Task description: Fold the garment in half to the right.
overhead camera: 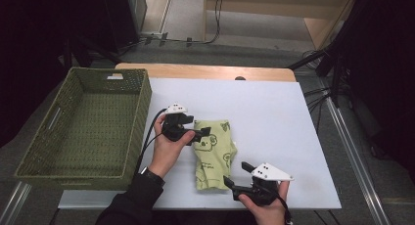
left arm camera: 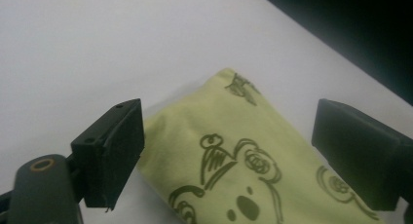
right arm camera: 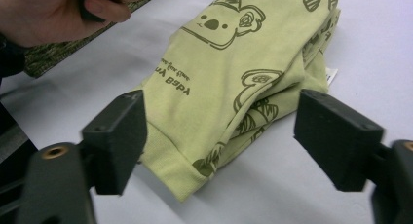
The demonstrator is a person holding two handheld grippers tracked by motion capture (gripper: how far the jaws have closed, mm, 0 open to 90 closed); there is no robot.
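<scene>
A folded yellow-green cloth (right arm camera: pixel 234 73) printed with koala drawings is seen lying on the white table (right arm camera: pixel 370 53). The right gripper (right arm camera: pixel 219 136) is held with its jaws spread wide, one at each side of the cloth's near end, clear of it. A hand (right arm camera: pixel 53 12) is seen at the upper left.

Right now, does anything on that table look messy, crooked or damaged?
Nothing looks damaged or spilled. The folded green cloth lies slightly askew on the white board, its layers uneven at one end. Both grippers, left and right, stand open beside it.
</scene>
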